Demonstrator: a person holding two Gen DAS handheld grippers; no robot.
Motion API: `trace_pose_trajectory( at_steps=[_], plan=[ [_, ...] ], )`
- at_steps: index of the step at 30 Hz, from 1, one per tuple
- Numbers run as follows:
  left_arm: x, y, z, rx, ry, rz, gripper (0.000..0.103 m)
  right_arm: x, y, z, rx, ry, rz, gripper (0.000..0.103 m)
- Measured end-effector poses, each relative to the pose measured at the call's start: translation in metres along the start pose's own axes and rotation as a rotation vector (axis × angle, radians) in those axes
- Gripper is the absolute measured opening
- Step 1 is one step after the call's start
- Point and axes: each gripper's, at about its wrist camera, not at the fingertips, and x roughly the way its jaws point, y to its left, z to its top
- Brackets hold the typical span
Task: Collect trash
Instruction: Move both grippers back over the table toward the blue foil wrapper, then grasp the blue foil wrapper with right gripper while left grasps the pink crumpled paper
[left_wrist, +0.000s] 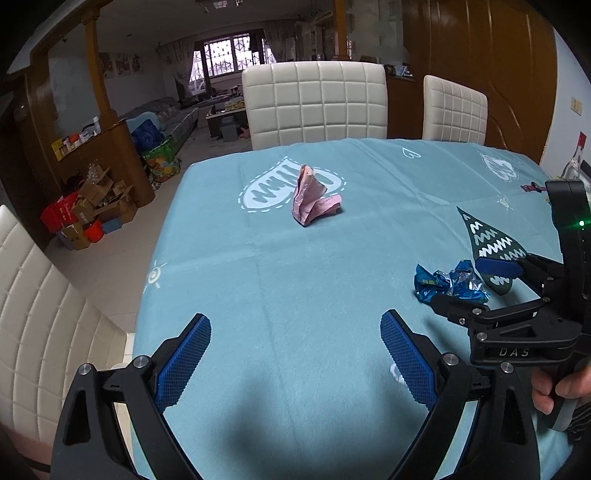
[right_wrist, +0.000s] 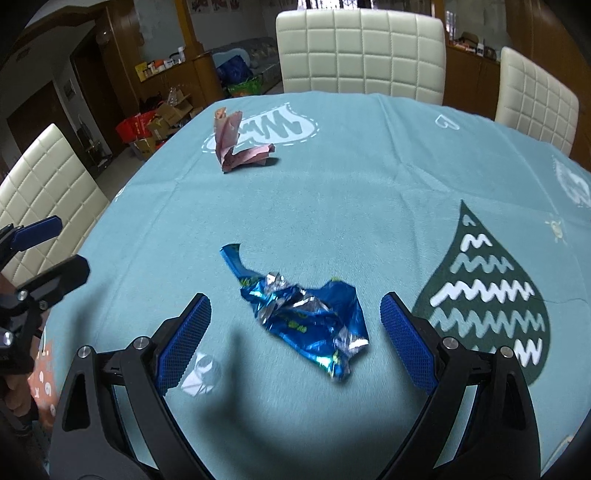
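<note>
A crumpled blue foil wrapper (right_wrist: 306, 314) lies on the light blue tablecloth (right_wrist: 369, 177). My right gripper (right_wrist: 295, 332) is open, its fingers either side of the wrapper and just above it. The wrapper also shows in the left wrist view (left_wrist: 448, 284), with the right gripper (left_wrist: 465, 288) open around it. A crumpled pink paper (left_wrist: 312, 195) stands further back on the cloth; it also shows in the right wrist view (right_wrist: 240, 144). My left gripper (left_wrist: 295, 354) is open and empty over bare cloth, short of the pink paper. A small clear-and-white scrap (right_wrist: 203, 374) lies by my right gripper's left finger.
White quilted chairs (left_wrist: 314, 99) stand at the table's far side, another chair (left_wrist: 40, 314) at the left. Boxes and bags (left_wrist: 88, 210) sit on the floor left of the table. The left gripper (right_wrist: 44, 254) shows open at the left edge of the right wrist view.
</note>
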Motion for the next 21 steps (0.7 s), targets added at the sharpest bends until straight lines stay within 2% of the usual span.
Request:
trace_pose_trajectory(
  at_steps=[1, 3, 4, 6, 11, 15, 21],
  plan=[
    [0.004, -0.001, 0.002, 0.005, 0.001, -0.001, 0.091, 0.003, -0.002, 0.001, 0.006, 0.005, 0.008, 0.089],
    [0.012, -0.004, 0.008, 0.016, -0.002, -0.009, 0.091, 0.011, -0.006, 0.003, 0.018, 0.026, 0.022, 0.076],
    [0.017, -0.005, 0.012, 0.024, -0.004, -0.015, 0.091, 0.014, -0.008, 0.004, 0.017, 0.027, 0.026, 0.074],
    [0.027, -0.007, 0.020, 0.043, -0.018, -0.015, 0.091, 0.015, -0.006, 0.007, -0.009, 0.016, 0.020, 0.048],
    [0.059, -0.011, 0.043, 0.047, -0.021, -0.031, 0.091, 0.015, -0.012, 0.022, -0.035, -0.024, -0.020, 0.043],
    [0.087, -0.011, 0.060, 0.026, -0.008, -0.045, 0.091, 0.017, -0.024, 0.044, -0.023, -0.058, -0.063, 0.042],
    [0.126, -0.006, 0.082, -0.002, 0.013, -0.028, 0.091, 0.026, -0.042, 0.071, 0.033, -0.069, -0.063, 0.042]
  ],
)
